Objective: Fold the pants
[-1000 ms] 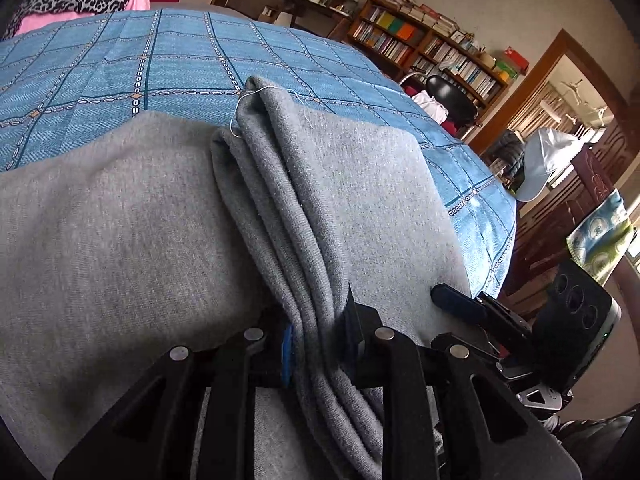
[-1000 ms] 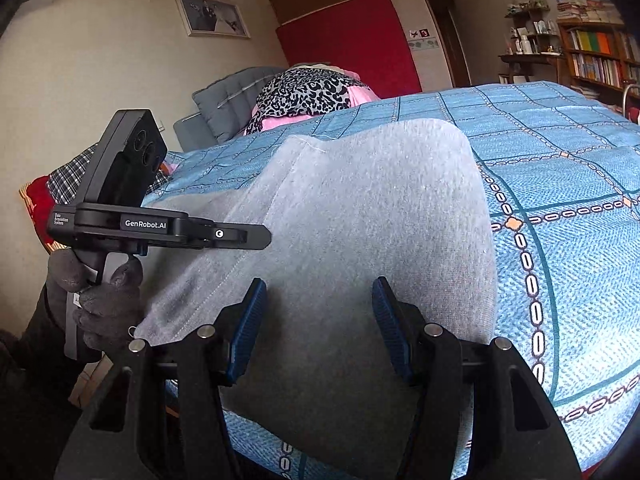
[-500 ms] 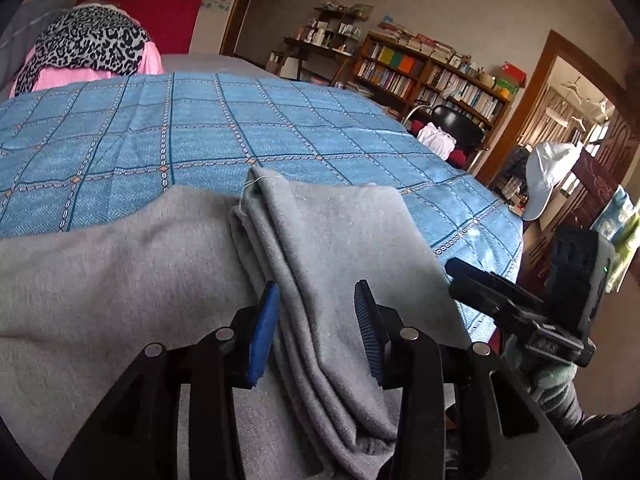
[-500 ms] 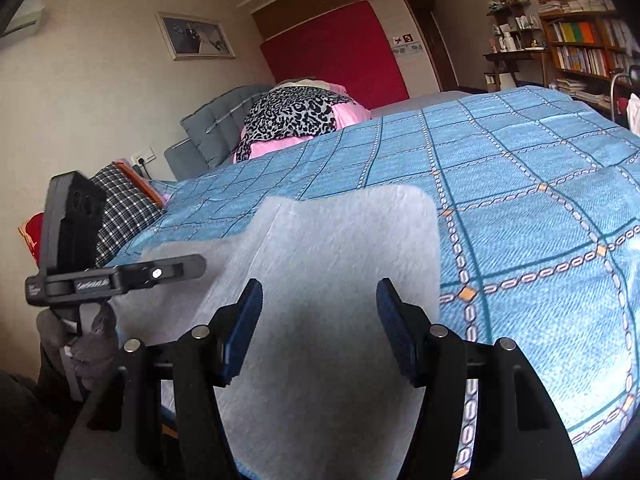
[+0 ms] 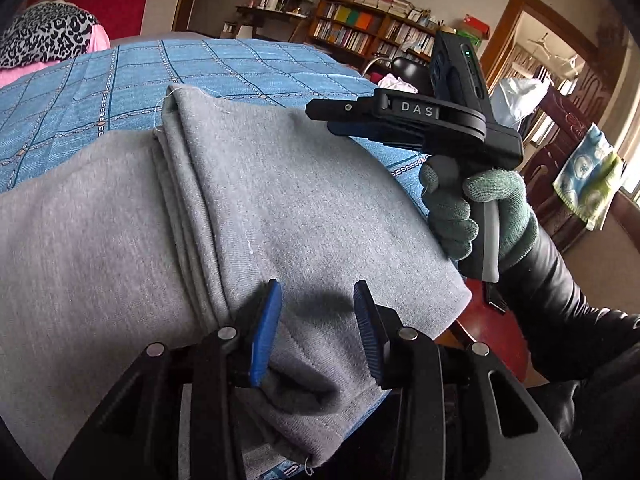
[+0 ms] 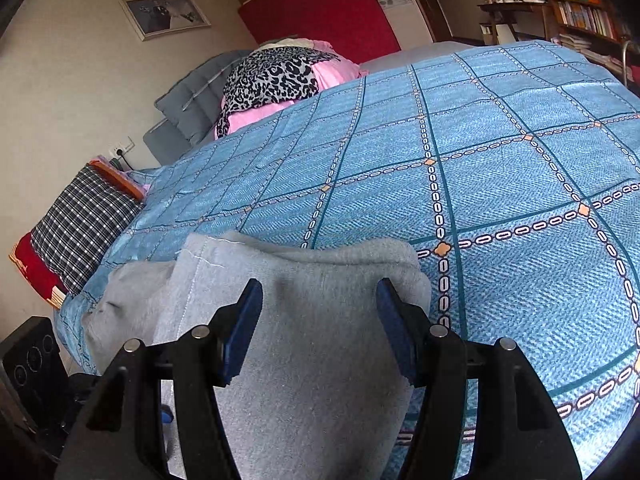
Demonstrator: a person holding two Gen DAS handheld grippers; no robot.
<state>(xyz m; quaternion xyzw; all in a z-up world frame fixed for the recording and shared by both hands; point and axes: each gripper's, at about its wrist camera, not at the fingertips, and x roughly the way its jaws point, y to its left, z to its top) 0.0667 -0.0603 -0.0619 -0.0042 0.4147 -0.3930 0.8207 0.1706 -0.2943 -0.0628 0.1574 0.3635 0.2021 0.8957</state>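
Grey pants (image 5: pixel 280 200) lie folded on the blue patterned bedspread (image 5: pixel 120 80), with a layered fold edge running from the far corner toward me. My left gripper (image 5: pixel 316 312) is open, its blue pads just above the near end of the pants, holding nothing. In the right wrist view the pants (image 6: pixel 312 360) hang over the bed's near edge. My right gripper (image 6: pixel 320 320) is open, its jaws wide apart over the cloth. The right gripper also shows in the left wrist view (image 5: pixel 416 120), held in a green-gloved hand beside the bed.
The bedspread (image 6: pixel 480 160) stretches far and right. A leopard-print and pink bundle (image 6: pixel 276 80) lies at the headboard. A plaid pillow (image 6: pixel 80 232) sits at the left. Bookshelves (image 5: pixel 372 28) and a doorway (image 5: pixel 552 60) stand beyond the bed.
My left gripper let go of the fold edge, opened, and shifted right over the top layer. My right gripper pulled back to the bed's edge and stayed open.
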